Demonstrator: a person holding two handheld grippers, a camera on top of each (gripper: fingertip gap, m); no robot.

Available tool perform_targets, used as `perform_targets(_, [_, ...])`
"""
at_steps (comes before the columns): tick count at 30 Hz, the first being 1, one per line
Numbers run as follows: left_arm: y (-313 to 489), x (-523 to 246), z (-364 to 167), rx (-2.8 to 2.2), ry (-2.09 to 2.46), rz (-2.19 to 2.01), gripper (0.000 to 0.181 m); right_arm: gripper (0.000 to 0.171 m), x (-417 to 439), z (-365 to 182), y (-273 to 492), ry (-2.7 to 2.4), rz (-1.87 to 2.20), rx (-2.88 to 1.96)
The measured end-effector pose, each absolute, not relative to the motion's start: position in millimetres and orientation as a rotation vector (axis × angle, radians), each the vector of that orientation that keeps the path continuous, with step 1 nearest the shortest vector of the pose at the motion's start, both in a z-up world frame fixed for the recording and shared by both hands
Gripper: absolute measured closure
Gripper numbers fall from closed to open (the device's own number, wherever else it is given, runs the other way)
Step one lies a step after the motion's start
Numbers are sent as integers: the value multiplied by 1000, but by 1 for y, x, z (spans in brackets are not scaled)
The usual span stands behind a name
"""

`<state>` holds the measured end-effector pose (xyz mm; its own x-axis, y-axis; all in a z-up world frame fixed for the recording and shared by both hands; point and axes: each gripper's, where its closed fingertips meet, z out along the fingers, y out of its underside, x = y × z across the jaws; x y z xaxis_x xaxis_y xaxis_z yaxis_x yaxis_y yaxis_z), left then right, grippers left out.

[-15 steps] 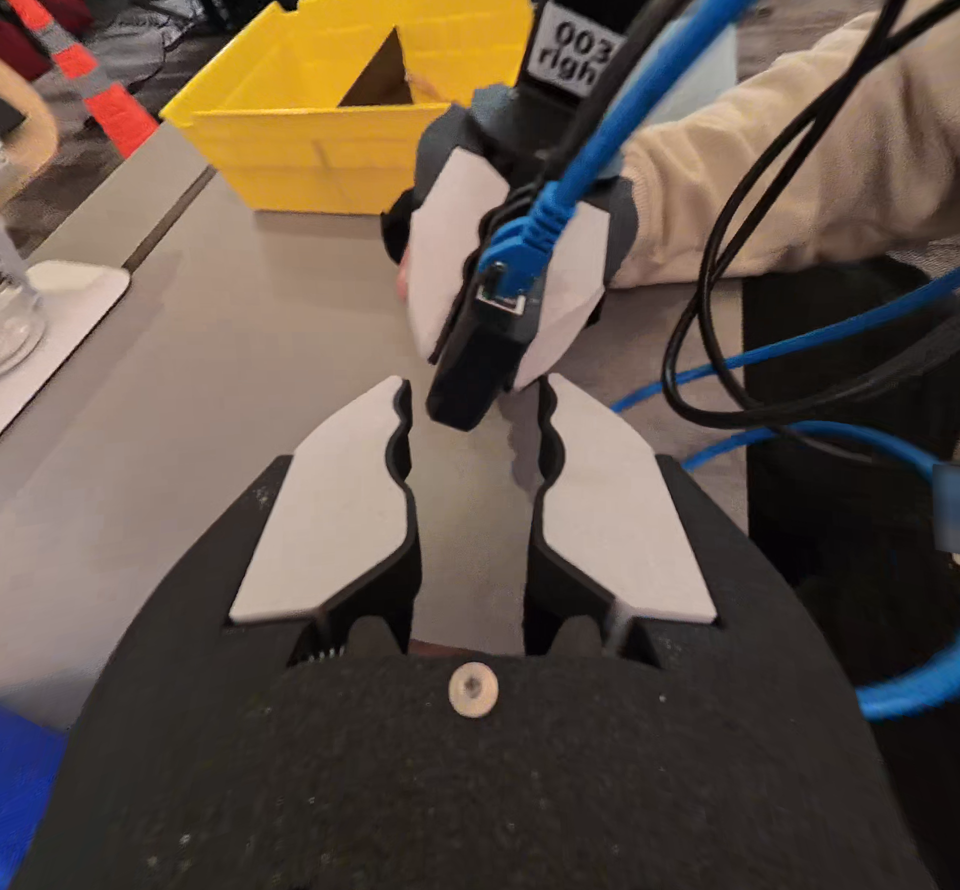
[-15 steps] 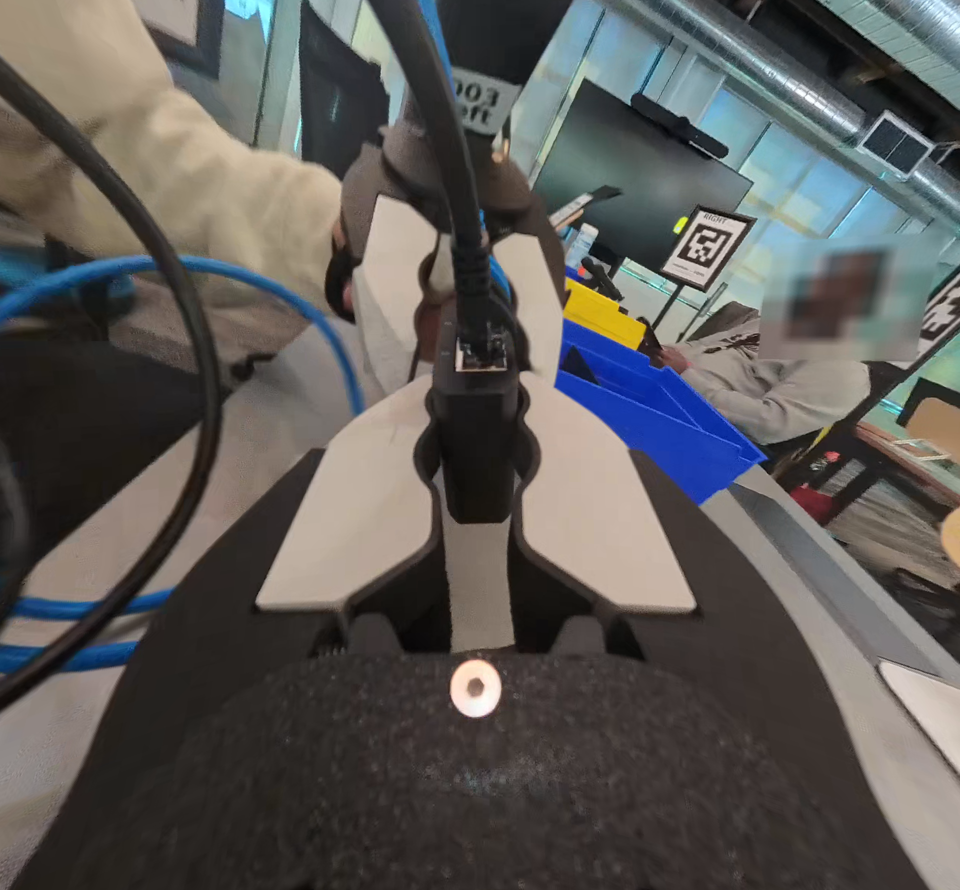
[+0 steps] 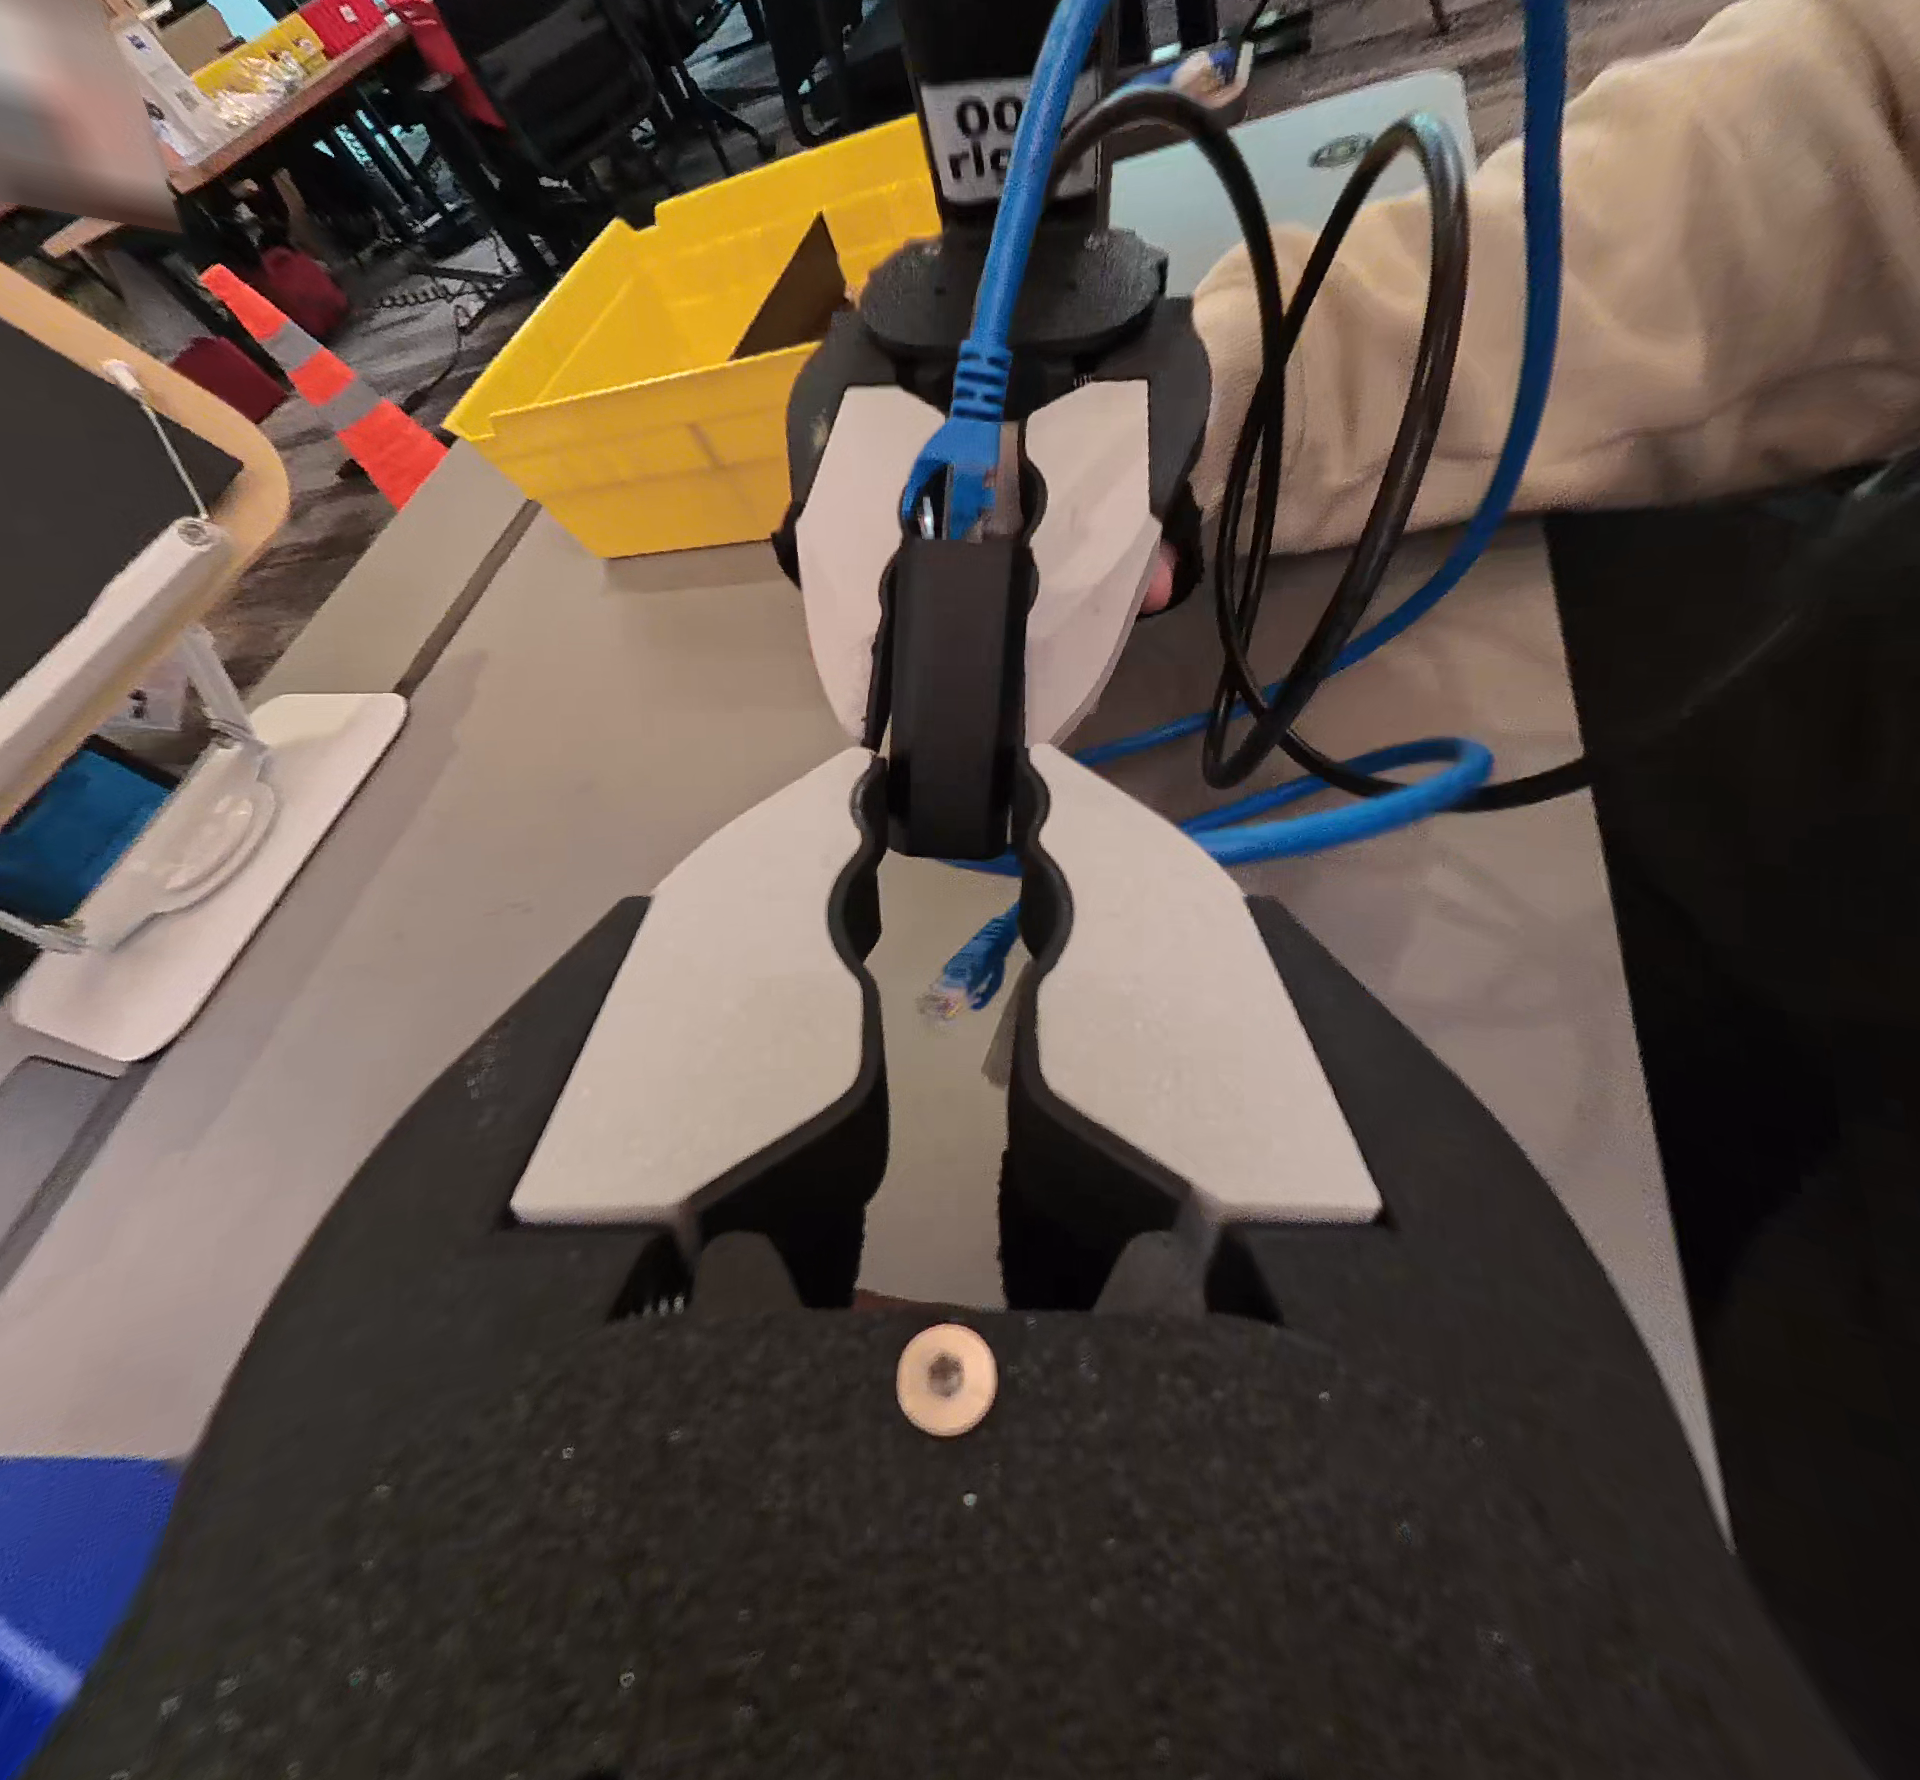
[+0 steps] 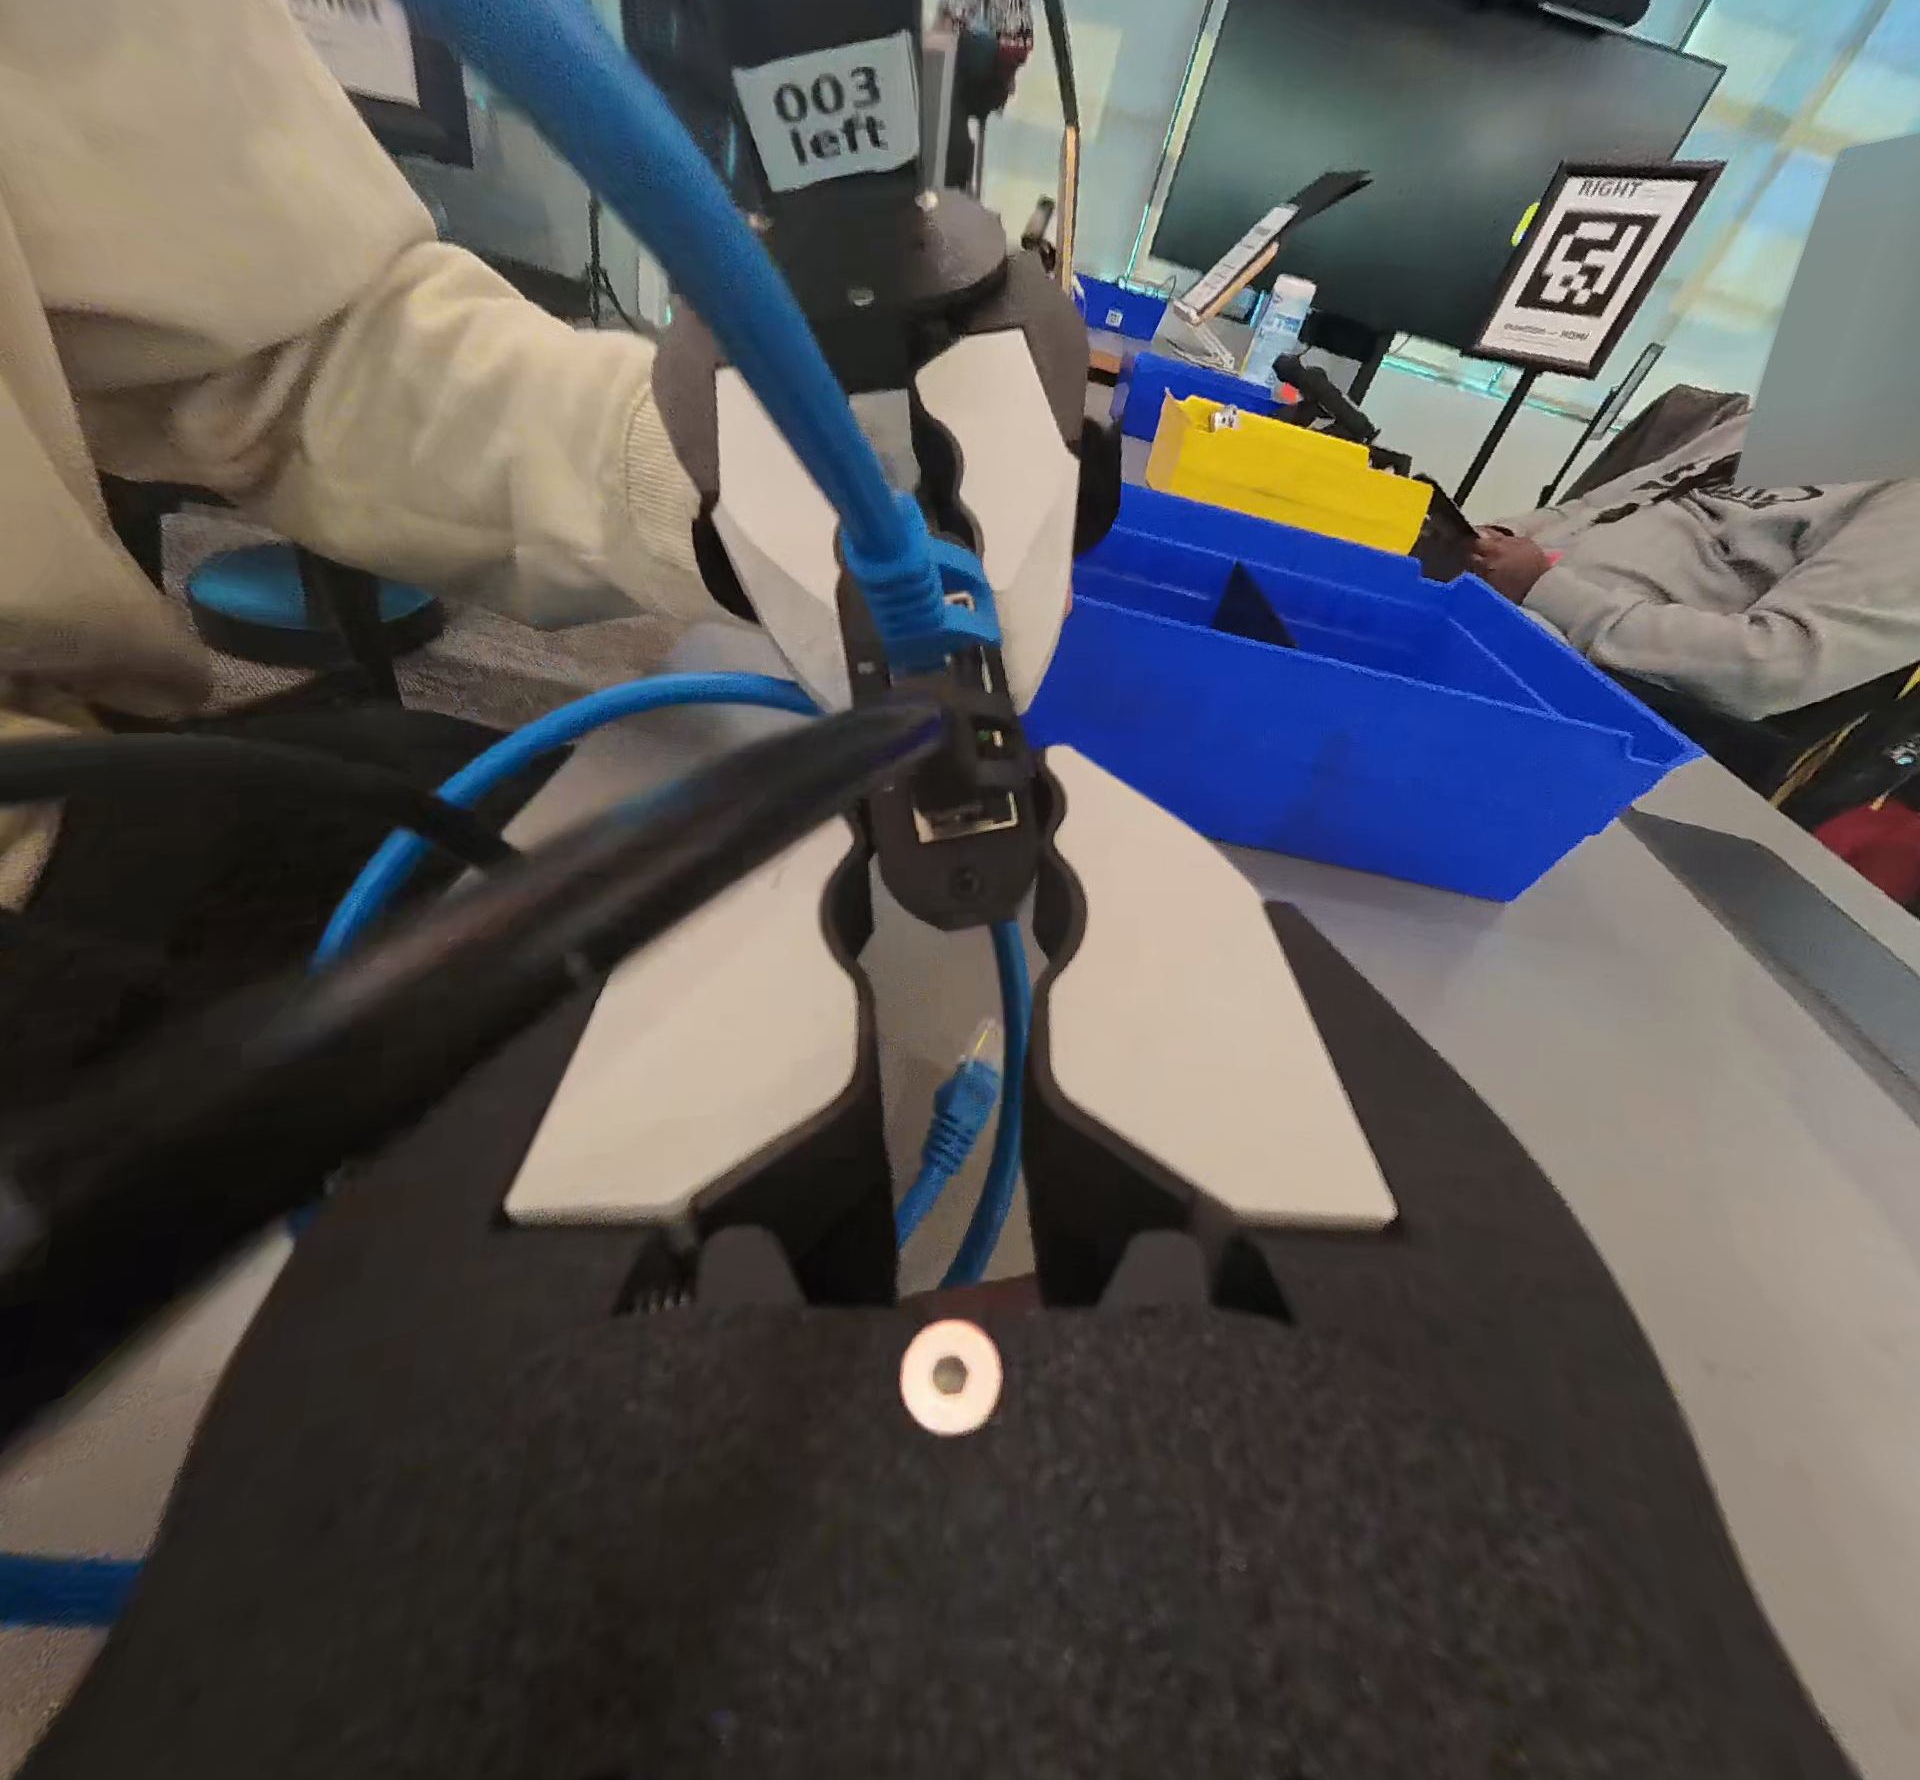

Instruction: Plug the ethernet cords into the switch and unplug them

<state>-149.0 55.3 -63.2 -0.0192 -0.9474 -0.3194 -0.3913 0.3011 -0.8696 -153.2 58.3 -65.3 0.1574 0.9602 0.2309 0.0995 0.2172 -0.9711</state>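
A small black switch (image 3: 948, 691) is held in the air between both grippers, above the grey table (image 3: 582, 691). My left gripper (image 3: 951, 795) is shut on its near end. My right gripper (image 3: 961, 660) faces me and is shut on the far end. A blue ethernet cord (image 3: 977, 452) is plugged into the switch's top. In the right wrist view my right gripper (image 4: 951, 863) clamps the switch (image 4: 961, 883), and my left gripper (image 4: 925, 681) grips it from the far side. There the blue cord (image 4: 909, 598) and a black cord (image 4: 727, 795) sit in ports. A loose blue plug (image 3: 966, 972) lies on the table below.
A yellow bin (image 3: 665, 421) stands behind the grippers and a blue bin (image 4: 1351, 722) at the other side. A white stand base (image 3: 208, 847) is at the left. Loops of black cable (image 3: 1340, 442) and blue cable (image 3: 1351, 795) lie at the right. A person's sleeve (image 3: 1610, 296) reaches in. The grippers are tip to tip, or close to it.
My left gripper was open with the switch just beyond its tips; it has closed on the switch's near end. The switch now stands straight between both grippers.
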Motion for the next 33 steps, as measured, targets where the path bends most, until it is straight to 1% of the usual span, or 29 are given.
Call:
perform_targets(3, [57,-153,-63,-1213,1620,-595,159,143,-149,-67,61,-1294,786,-1235])
perform_targets(5, [60,-158,-65,-1201,1631,-532,159,144,-144,-68,63,-1317,707,-1257])
perform_targets(11, [55,-158,-72,-1228,1660,-547,158,147,-148,-71,57,-1425,538,-1258])
perform_targets(13, [45,-151,-71,-1194,1705,-562,155,146,-158,-65,46,-1439,592,-1200])
perform_targets(17, [47,-147,-69,-1144,1719,-470,156,147,-161,-54,43,-1419,611,-1157])
perform_targets(22, [55,-146,-70,-1127,1717,-352,158,146,-150,-57,46,-1430,570,-1213])
perform_targets(26, [54,-145,-71,-1115,1722,-342,158,149,-145,-56,44,-1444,503,-1208])
perform_targets(33, [41,-141,-62,-1081,1736,-393,155,149,-158,-46,33,-1443,559,-1140])
